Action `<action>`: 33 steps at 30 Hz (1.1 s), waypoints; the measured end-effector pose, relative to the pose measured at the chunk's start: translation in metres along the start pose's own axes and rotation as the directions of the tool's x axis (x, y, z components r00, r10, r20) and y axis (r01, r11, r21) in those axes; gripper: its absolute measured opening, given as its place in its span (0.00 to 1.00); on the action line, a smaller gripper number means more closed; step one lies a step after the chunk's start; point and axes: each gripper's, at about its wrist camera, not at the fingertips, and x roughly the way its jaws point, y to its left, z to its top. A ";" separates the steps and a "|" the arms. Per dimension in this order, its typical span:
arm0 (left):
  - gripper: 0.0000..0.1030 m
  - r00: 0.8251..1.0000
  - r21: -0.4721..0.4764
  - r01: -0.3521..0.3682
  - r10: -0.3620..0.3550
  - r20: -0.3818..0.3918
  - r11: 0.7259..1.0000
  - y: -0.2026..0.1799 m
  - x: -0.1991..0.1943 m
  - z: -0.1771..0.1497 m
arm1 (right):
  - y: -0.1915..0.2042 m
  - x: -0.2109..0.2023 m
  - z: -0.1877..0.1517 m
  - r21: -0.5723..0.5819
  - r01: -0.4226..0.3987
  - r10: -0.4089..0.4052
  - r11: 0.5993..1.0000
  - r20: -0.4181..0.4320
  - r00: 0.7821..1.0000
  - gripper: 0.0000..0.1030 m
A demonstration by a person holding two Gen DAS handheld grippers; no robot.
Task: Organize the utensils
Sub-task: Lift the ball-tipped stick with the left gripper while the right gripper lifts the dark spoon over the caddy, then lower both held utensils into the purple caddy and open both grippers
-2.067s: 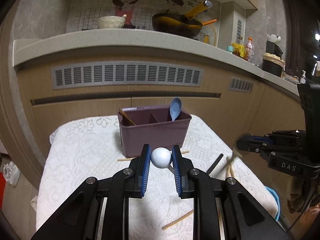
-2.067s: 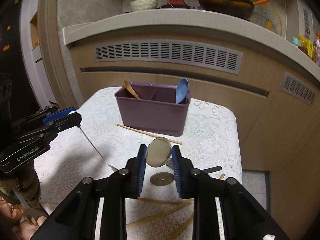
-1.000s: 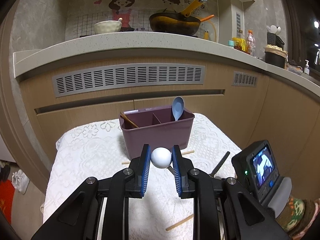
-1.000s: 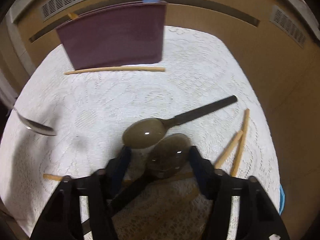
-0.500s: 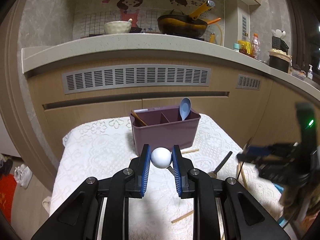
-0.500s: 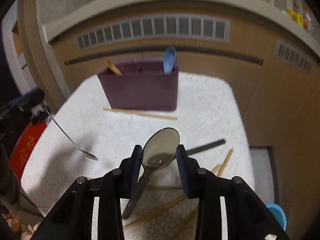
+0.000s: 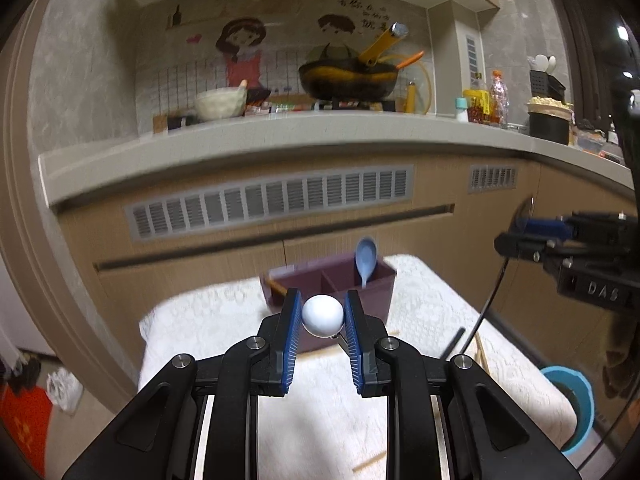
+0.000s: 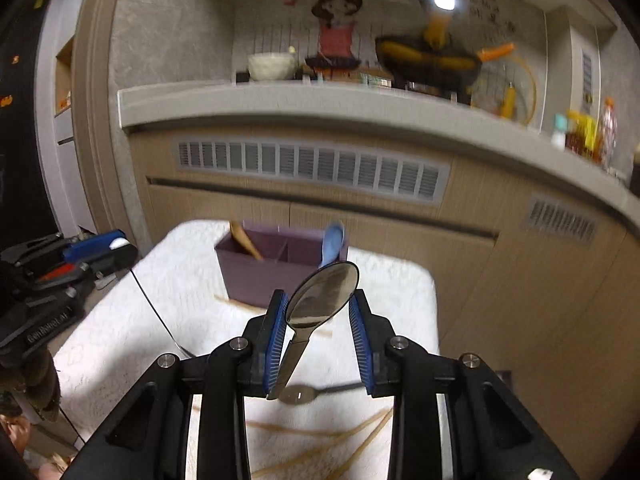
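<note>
Utensils: my right gripper (image 8: pixel 318 312) is clamped on a dark metal spoon (image 8: pixel 322 296), bowl up between the pads; its jaws have just been closing. My left gripper (image 7: pixel 318 316) is pinched on the white ball end (image 7: pixel 322 314) of a thin utensil. Ahead of both sits the purple organizer (image 8: pixel 276 270) near the far table edge (image 8: pixel 416 276); a blue spoon (image 8: pixel 333 242) stands in its right compartment; chopsticks (image 8: pixel 320 446) lie below my right tongs.

A purple caddy (image 8: pixel 276 276) stands on the white cloth, holding a blue spoon (image 8: pixel 333 242) at its right end and a wooden one (image 8: pixel 245 240) at its left. A steel spoon (image 8: pixel 320 300) tilts bowl-up off the cloth; another (image 8: pixel 304 394) and several chopsticks (image 8: pixel 320 446) lie loose nearer.
</note>
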 end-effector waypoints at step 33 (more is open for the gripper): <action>0.42 0.975 -0.100 0.055 -0.075 -0.208 0.993 0.069 0.241 0.042 | 0.000 0.258 0.048 0.047 -0.102 0.111 0.994 -0.276 0.955 0.41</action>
